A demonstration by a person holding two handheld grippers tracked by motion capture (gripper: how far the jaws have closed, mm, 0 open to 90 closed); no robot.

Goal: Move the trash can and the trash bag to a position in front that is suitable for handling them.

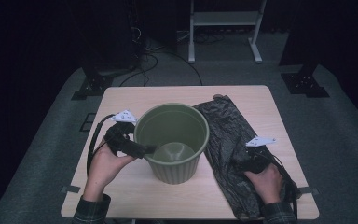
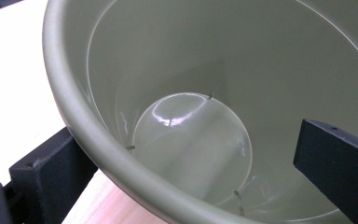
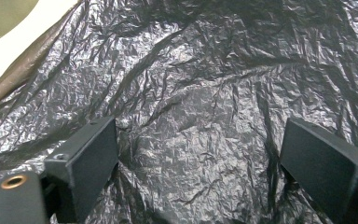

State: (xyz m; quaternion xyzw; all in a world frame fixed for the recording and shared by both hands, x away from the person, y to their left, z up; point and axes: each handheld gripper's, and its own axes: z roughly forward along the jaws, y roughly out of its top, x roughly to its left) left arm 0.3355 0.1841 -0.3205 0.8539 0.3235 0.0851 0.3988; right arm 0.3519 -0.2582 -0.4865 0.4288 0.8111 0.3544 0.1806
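Observation:
An olive-green plastic bin (image 1: 175, 170) stands upright and empty in the middle of the light wooden table (image 1: 135, 95). My left gripper (image 1: 149, 149) is open and straddles the bin's near-left rim (image 2: 74, 116), one jaw outside the wall, the other inside. To the right of the bin a crumpled black plastic bag (image 1: 223, 126) lies flat on the table. My right gripper (image 1: 240, 163) is low over the bag's near part, open, its jaws wide apart above the wrinkled film (image 3: 205, 70); nothing is pinched between them. A corner of the bin (image 3: 0, 18) shows beyond the bag.
The table stands on grey carpet. A white metal stand (image 1: 223, 21) and black equipment legs with cables (image 1: 93, 79) are on the floor behind it. Bare tabletop lies behind and in front of the bin.

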